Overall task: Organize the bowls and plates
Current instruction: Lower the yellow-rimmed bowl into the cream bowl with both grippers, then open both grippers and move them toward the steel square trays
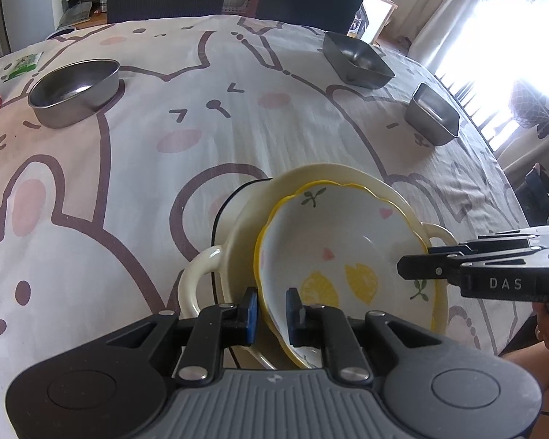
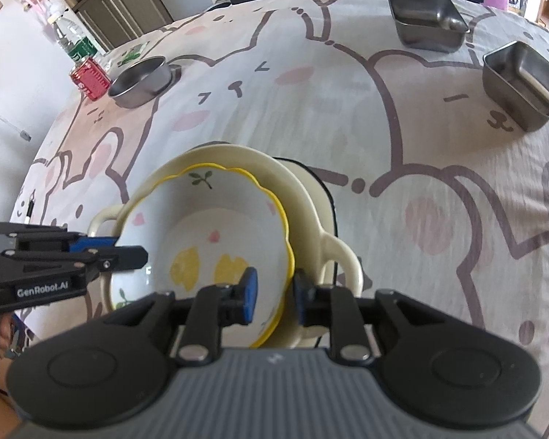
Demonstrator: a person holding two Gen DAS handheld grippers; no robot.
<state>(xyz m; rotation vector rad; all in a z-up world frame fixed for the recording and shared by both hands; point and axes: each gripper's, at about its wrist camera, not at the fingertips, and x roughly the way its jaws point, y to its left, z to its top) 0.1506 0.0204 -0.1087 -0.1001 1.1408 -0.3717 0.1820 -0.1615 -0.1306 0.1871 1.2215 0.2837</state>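
Left wrist view: the desk [image 1: 128, 183] lies open toward its far edge. Near, a cream handled bowl [image 1: 245, 219] holds the lemon-print bowl [image 1: 347, 241]. The left gripper [image 1: 271, 311] clenches that bowl's rim; the right gripper [image 2: 274, 291] straddles the opposite rim, fingers [image 2: 249, 285] released.

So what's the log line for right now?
left tongs: shut on white lemon-print bowl rim | right tongs: open astride same rim | bowl: tilted inside cream two-handled ceramic bowl
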